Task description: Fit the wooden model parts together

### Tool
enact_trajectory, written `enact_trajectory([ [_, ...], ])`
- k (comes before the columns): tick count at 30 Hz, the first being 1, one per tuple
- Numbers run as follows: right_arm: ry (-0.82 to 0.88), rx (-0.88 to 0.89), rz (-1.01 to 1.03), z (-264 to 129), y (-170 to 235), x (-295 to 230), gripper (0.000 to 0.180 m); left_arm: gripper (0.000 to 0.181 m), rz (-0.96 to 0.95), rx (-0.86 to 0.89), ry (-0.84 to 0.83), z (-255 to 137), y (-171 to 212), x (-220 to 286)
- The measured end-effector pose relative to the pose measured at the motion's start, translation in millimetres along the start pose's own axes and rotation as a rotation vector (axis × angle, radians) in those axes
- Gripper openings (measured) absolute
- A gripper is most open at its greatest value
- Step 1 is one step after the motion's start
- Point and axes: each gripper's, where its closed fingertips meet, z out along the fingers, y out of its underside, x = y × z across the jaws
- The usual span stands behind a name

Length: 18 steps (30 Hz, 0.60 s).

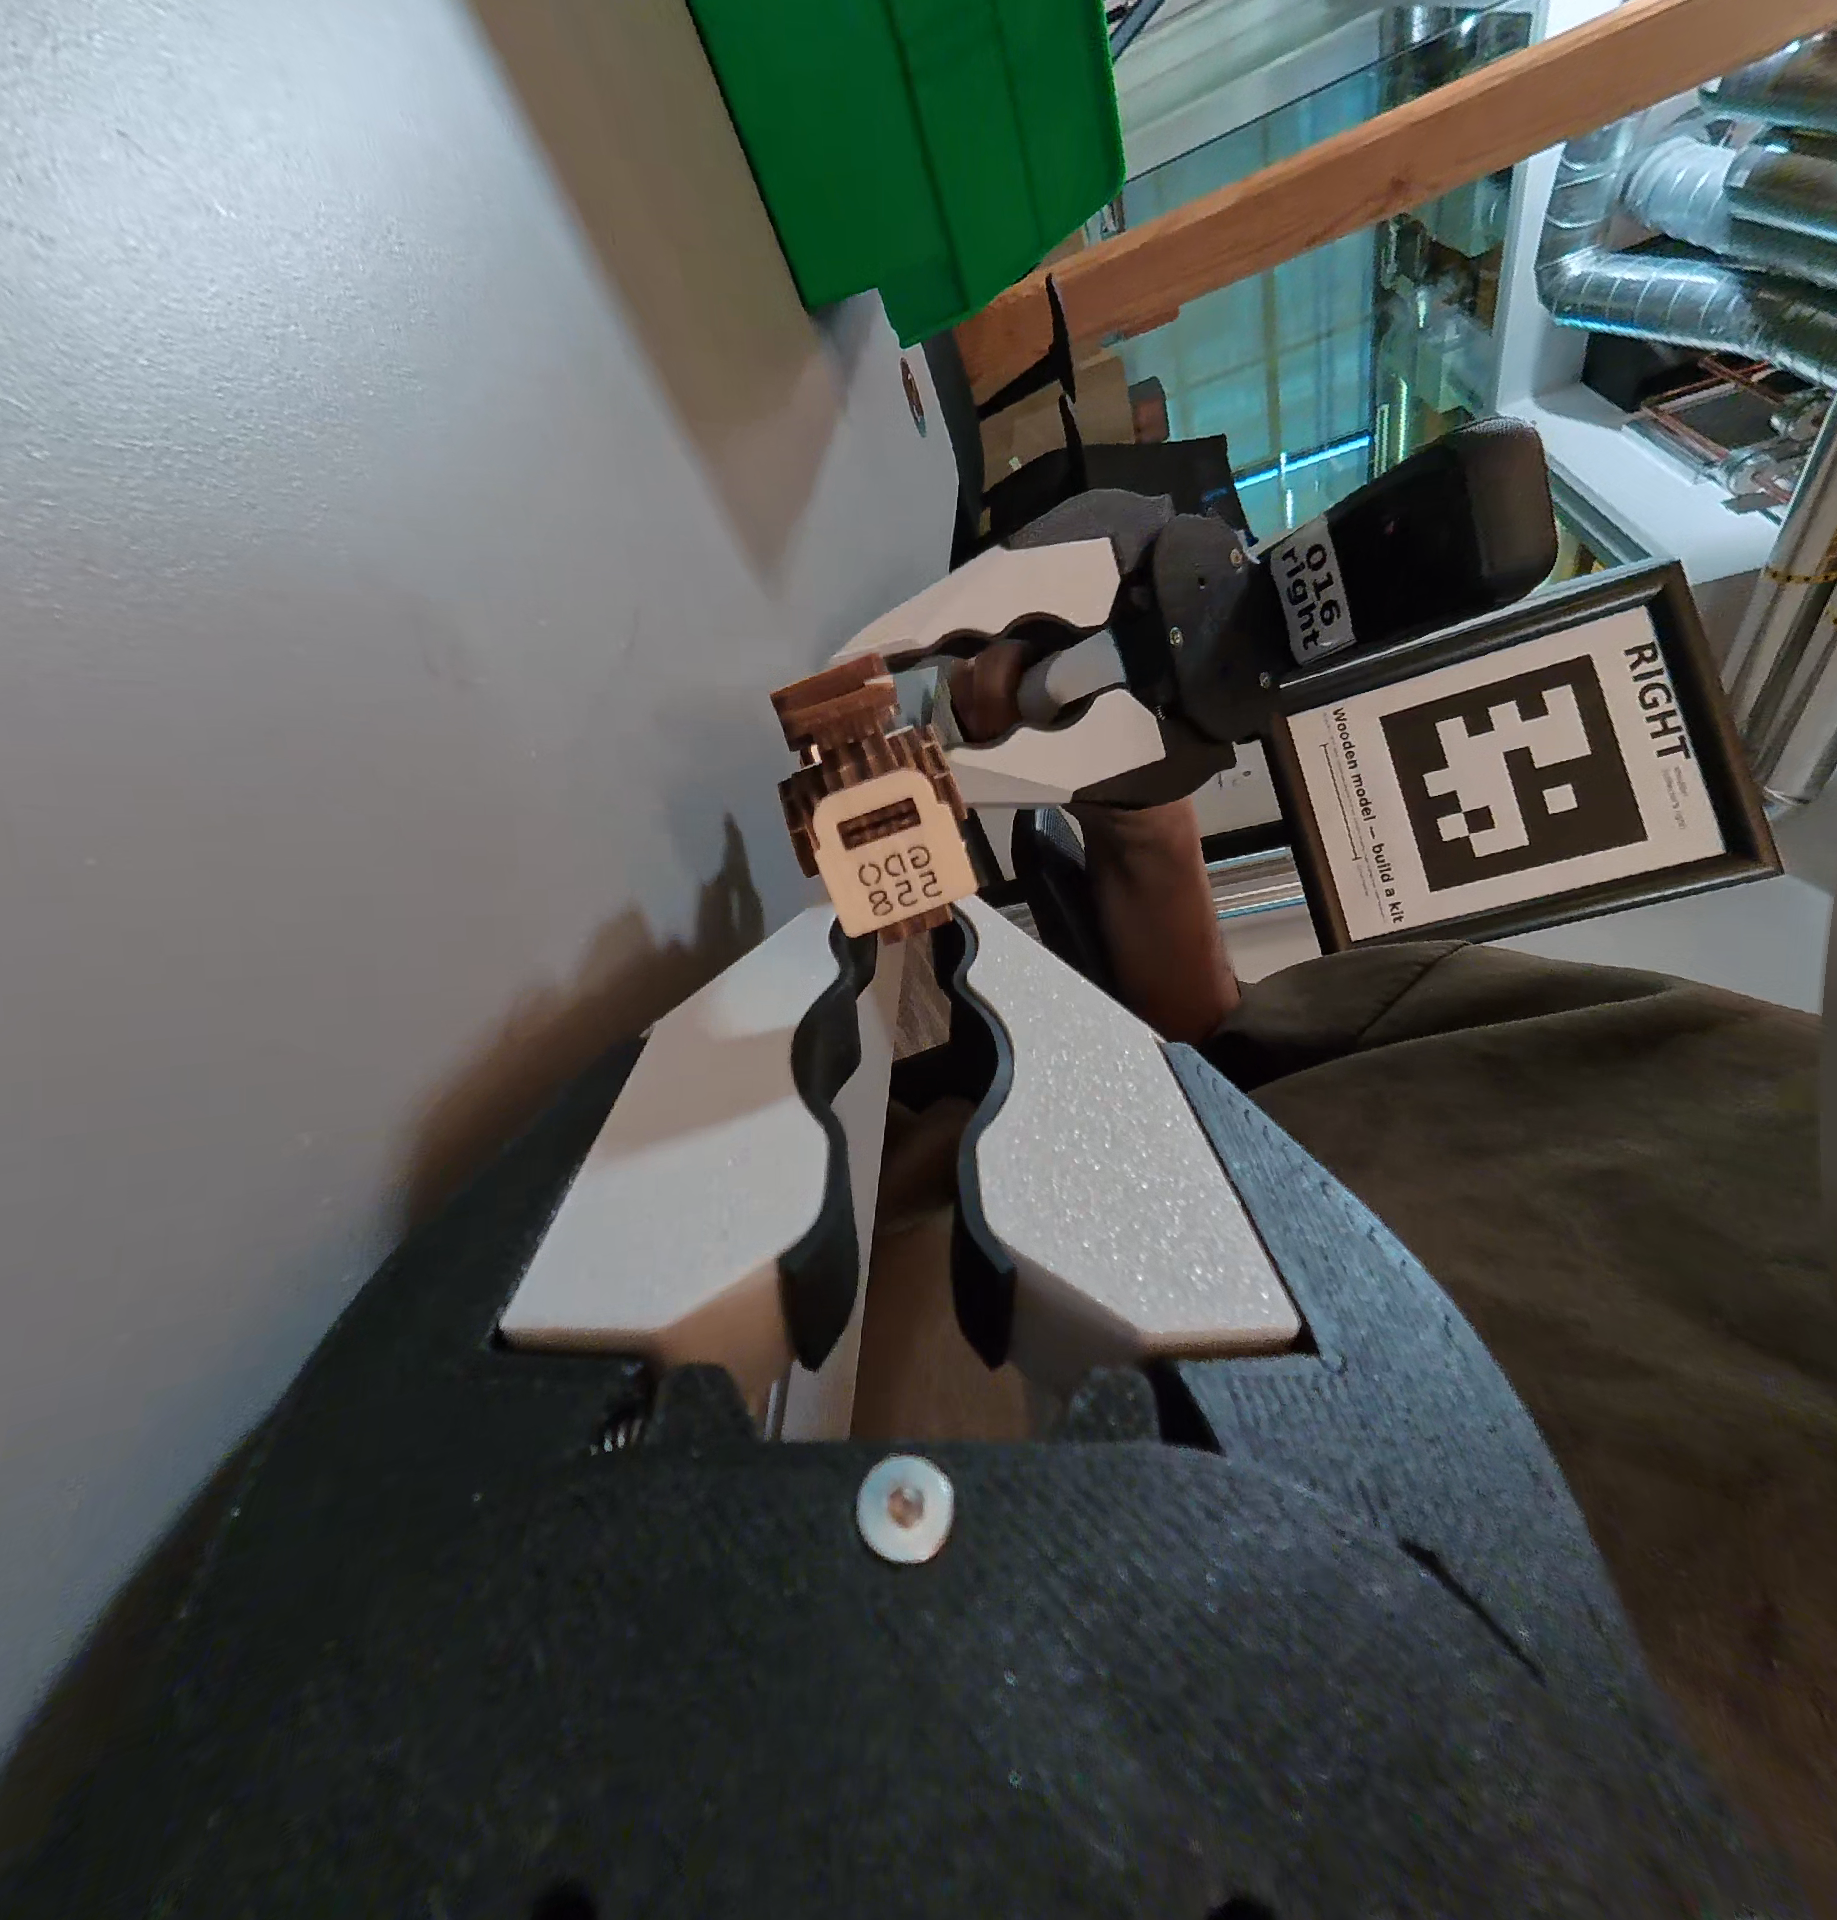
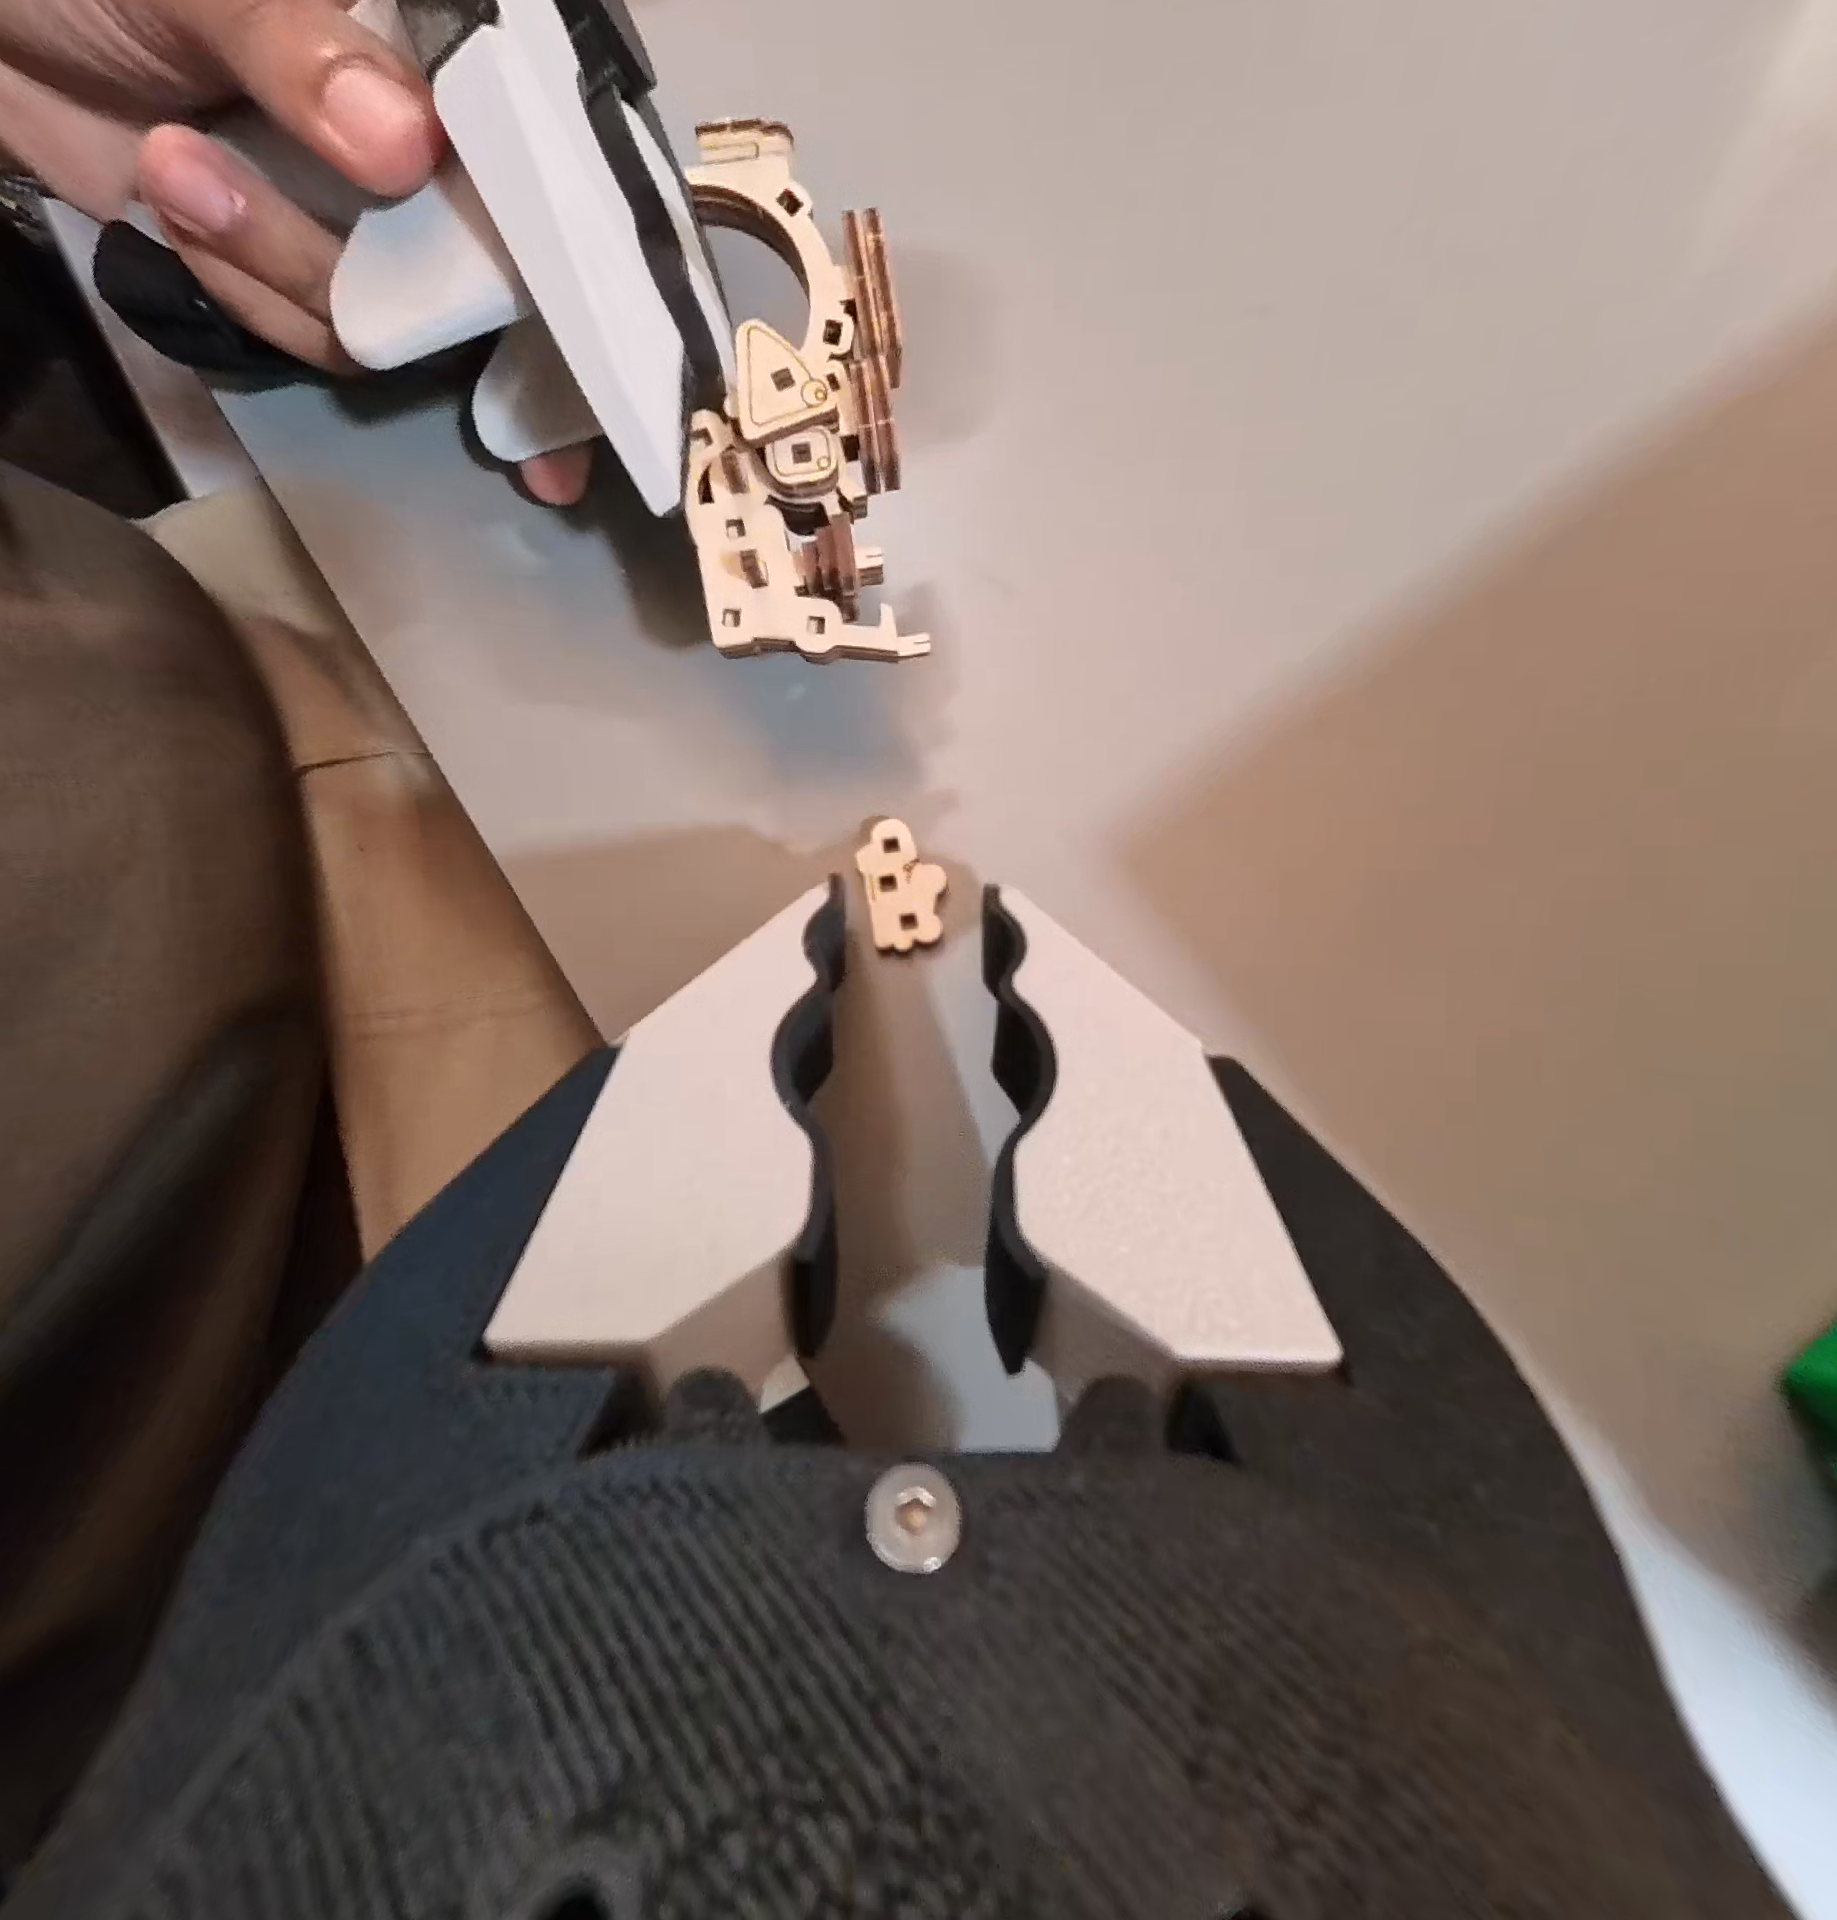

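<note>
Left hand-held gripper: fingers drawn together and clamped on the wooden model assembly, which projects beyond the fingertips.
Same gripper, right wrist view: seen at upper left, held by a person's hand; the wooden model assembly hangs from its tips above the tabletop.
Wooden model assembly: pale laser-cut plywood, several layered plates with square slots and a round opening; raised, not touching the tabletop.
Right hand-held gripper: fingers apart, gripping nothing in its own view.
Small wooden part: pale flat piece with square holes, lying on the tabletop between and just ahead of the right fingertips; contact with the fingers cannot be told.
Right gripper, left wrist view: close beside the assembly; whether it touches it cannot be told.
Surroundings: green bin at the tabletop's far side; framed marker card standing behind the right gripper.
</note>
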Motion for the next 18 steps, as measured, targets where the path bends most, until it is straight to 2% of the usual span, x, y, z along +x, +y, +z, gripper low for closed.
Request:
enact_trajectory([
  [1, -0.008, -0.004, 0.003, 2, 0, -2, 0.025, 0.006, 0.0, -0.001, 0.0, 0, 0, 0],
  [4, 0.013, -0.015, -0.005, 5, 0, -1, 0.016, 0.006, 0.0, -0.004, 0.001, 0, 0, 0],
  [8, 0.05, -0.001, -0.03, 2, -8, 1, 0.014, 0.006, 0.0, -0.006, -0.001, 1, 1, 0],
  [12, 0.053, 0.223, -0.046, -15, -54, -11, 0.014, 0.006, 0.006, -0.011, -0.007, 1, 2, 0],
  [14, 0.041, 0.269, -0.039, -15, -65, -20, 0.014, 0.006, 0.011, -0.015, -0.009, 2, 2, 0],
  [18, 0.073, 0.198, -0.084, 0, -61, -26, 0.014, 0.006, 0.028, -0.023, -0.001, 2, 4, 2],
])
